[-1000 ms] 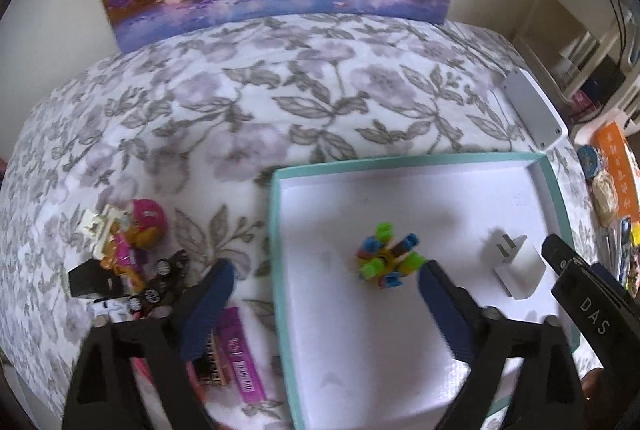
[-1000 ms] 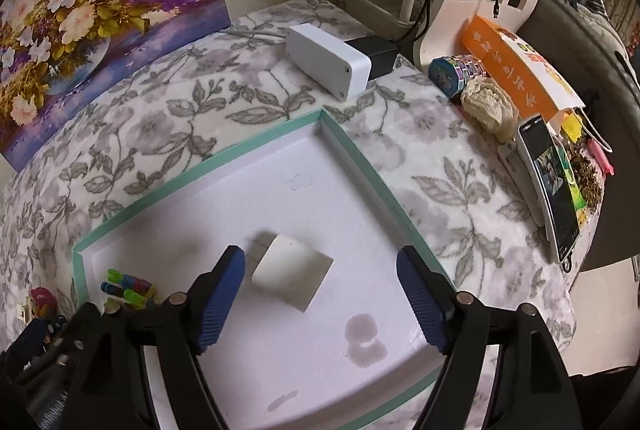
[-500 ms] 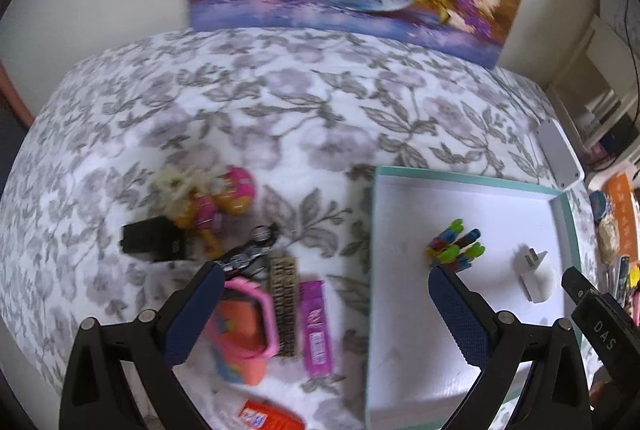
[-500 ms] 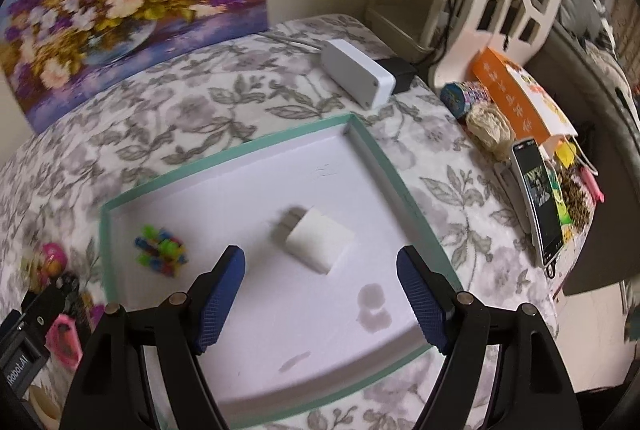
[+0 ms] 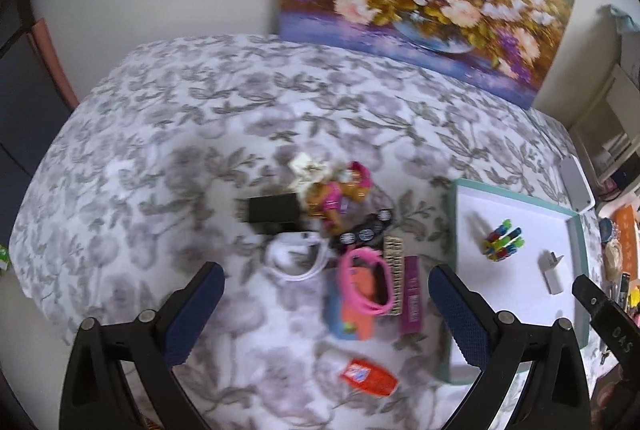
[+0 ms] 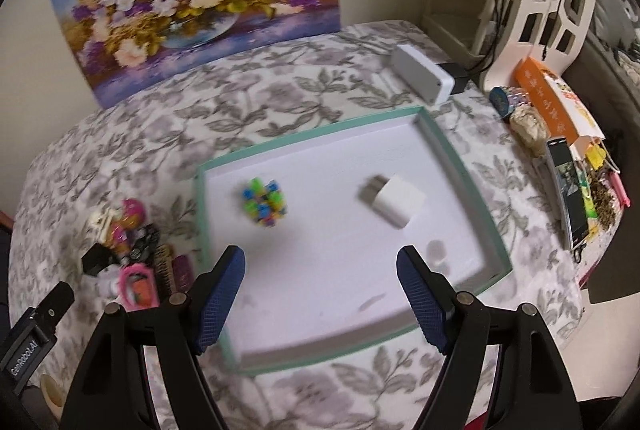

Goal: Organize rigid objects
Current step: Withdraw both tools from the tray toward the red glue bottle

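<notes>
Left wrist view: the left gripper (image 5: 326,274) hangs spread wide and empty above a heap of small items (image 5: 340,250) on the floral cloth (image 5: 160,149). Beside it, the teal-rimmed tray (image 6: 456,157) holds 2 things: a colourful block cluster (image 6: 264,202) and a white charger (image 6: 396,201). The right gripper (image 6: 320,262) gapes empty over the tray.

a white charger cube (image 6: 394,201) and a colourful block toy (image 6: 264,203) are lying apart inside the teal-rimmed tray (image 6: 320,129).
</notes>
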`<control>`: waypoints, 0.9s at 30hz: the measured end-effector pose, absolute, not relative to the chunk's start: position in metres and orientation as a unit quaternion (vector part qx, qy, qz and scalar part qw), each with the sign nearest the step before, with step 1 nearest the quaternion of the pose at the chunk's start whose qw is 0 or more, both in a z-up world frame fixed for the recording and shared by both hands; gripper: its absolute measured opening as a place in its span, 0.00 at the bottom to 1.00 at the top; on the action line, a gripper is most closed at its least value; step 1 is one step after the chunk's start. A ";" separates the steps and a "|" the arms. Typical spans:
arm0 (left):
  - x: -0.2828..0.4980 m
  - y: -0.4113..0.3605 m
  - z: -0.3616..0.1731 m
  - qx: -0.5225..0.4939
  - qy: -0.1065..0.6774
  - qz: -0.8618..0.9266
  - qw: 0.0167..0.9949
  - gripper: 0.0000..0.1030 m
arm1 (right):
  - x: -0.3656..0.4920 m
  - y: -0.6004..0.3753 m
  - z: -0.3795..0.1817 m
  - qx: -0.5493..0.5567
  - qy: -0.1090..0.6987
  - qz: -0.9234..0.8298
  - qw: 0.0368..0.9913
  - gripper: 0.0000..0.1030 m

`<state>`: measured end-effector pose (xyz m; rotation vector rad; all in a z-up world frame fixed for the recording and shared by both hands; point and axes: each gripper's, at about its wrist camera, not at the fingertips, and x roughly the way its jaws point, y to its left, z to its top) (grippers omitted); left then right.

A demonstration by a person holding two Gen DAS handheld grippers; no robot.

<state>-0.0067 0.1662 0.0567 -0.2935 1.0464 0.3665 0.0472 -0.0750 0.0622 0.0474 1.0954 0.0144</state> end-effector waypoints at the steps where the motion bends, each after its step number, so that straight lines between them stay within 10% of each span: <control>1: -0.011 0.171 0.057 -0.140 0.495 0.177 0.839 1.00 | 0.044 -0.069 0.061 0.020 0.524 0.012 0.852 0.77; 27: -0.046 0.234 -0.039 -0.229 0.614 0.196 0.729 1.00 | -0.009 0.037 -0.011 -0.025 0.624 0.088 0.776 0.77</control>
